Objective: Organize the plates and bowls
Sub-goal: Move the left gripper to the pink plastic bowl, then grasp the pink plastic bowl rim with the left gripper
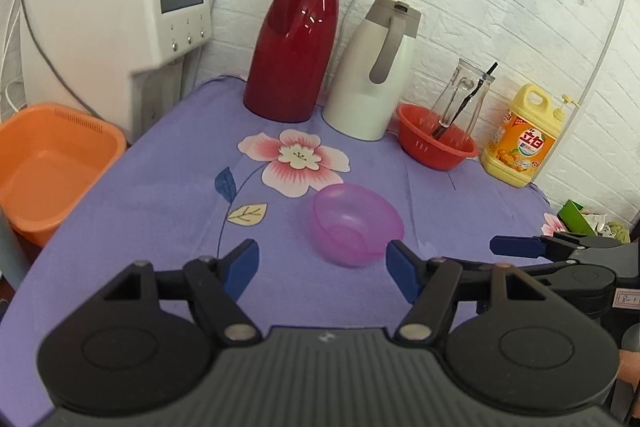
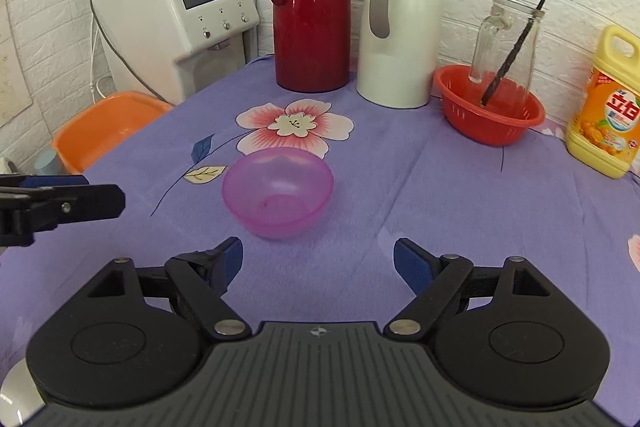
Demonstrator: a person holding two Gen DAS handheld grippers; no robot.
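A translucent purple bowl (image 1: pixel 356 223) (image 2: pixel 278 191) sits upright on the purple flowered tablecloth (image 1: pixel 160 211) (image 2: pixel 440 195). My left gripper (image 1: pixel 322 269) hovers just short of it, open and empty, the bowl slightly right of centre between the blue pads. My right gripper (image 2: pixel 318 261) is also open and empty, a little behind the bowl, which lies ahead and to its left. In the left wrist view the right gripper's fingers (image 1: pixel 520 245) reach in from the right edge; in the right wrist view the left gripper's fingers (image 2: pixel 60 201) enter from the left.
At the back stand a red thermos jug (image 1: pixel 296 39) (image 2: pixel 312 7), a white jug (image 1: pixel 372 75) (image 2: pixel 400 27), a red basket (image 1: pixel 436 143) (image 2: pixel 488 111) with a glass pitcher, and a yellow detergent bottle (image 1: pixel 520 139) (image 2: pixel 608 107). A water dispenser (image 1: pixel 112 19) and an orange basin (image 1: pixel 48 163) are left.
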